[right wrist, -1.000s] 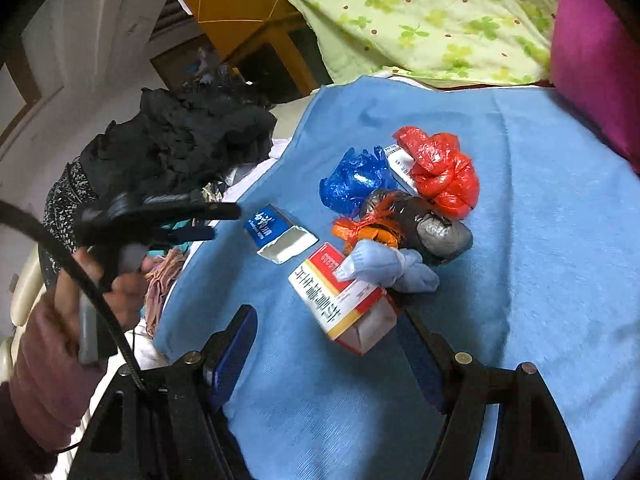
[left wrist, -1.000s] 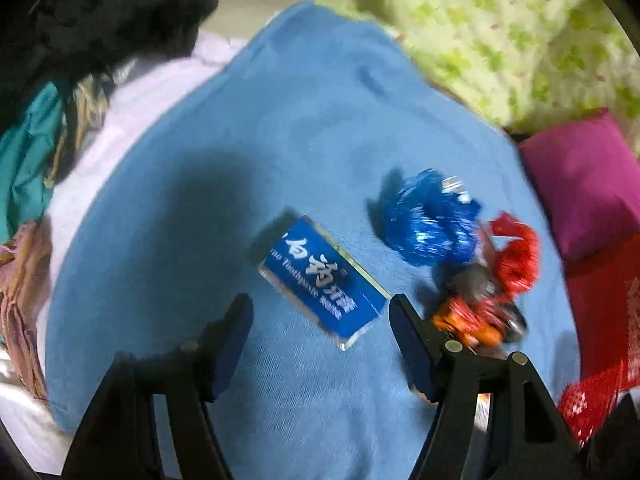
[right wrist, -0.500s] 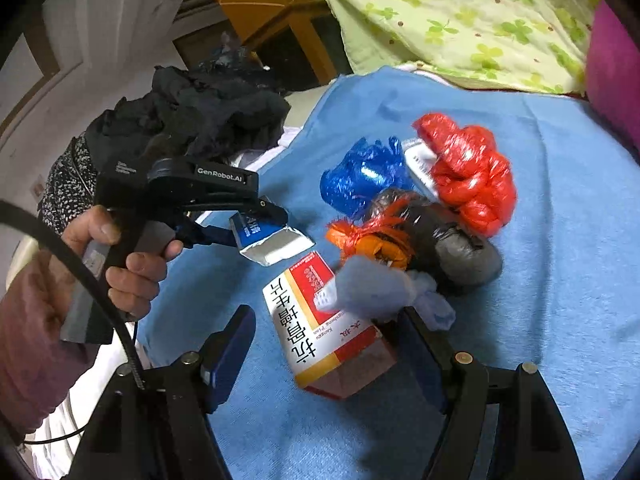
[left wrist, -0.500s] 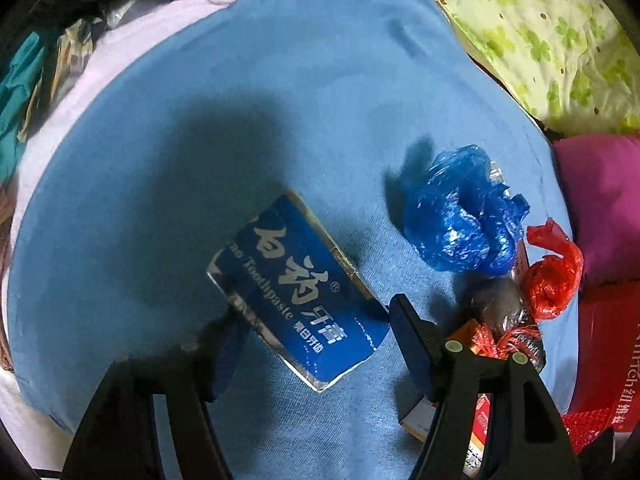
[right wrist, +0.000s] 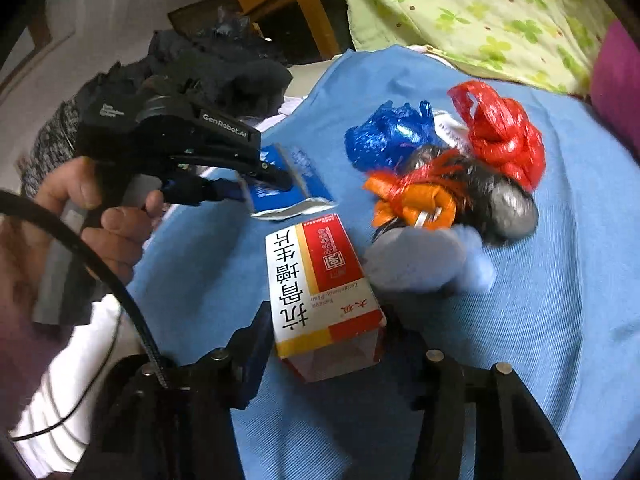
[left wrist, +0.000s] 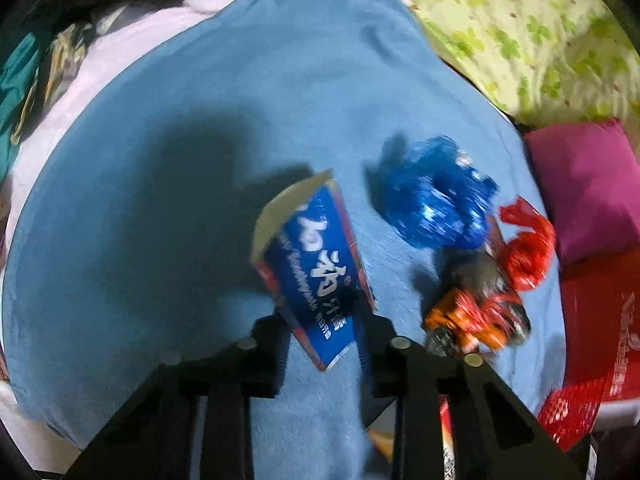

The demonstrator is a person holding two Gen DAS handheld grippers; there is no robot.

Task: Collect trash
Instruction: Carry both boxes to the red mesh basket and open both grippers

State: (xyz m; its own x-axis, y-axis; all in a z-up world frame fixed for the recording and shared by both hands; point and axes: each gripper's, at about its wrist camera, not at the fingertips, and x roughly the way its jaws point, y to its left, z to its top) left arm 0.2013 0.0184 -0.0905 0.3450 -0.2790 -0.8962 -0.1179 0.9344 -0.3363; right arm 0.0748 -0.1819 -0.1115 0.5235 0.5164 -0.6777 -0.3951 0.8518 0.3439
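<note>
Both grippers have just closed: left gripper [left wrist: 326,320] now pinches the blue toothpaste box [left wrist: 316,268], right gripper [right wrist: 324,344] the red-and-white medicine box [right wrist: 320,280] beside it, ready for lifting.

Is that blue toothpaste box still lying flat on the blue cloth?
No: the left gripper has its fingers closed on the blue toothpaste box, which is tilted up off the blue cloth.
</note>
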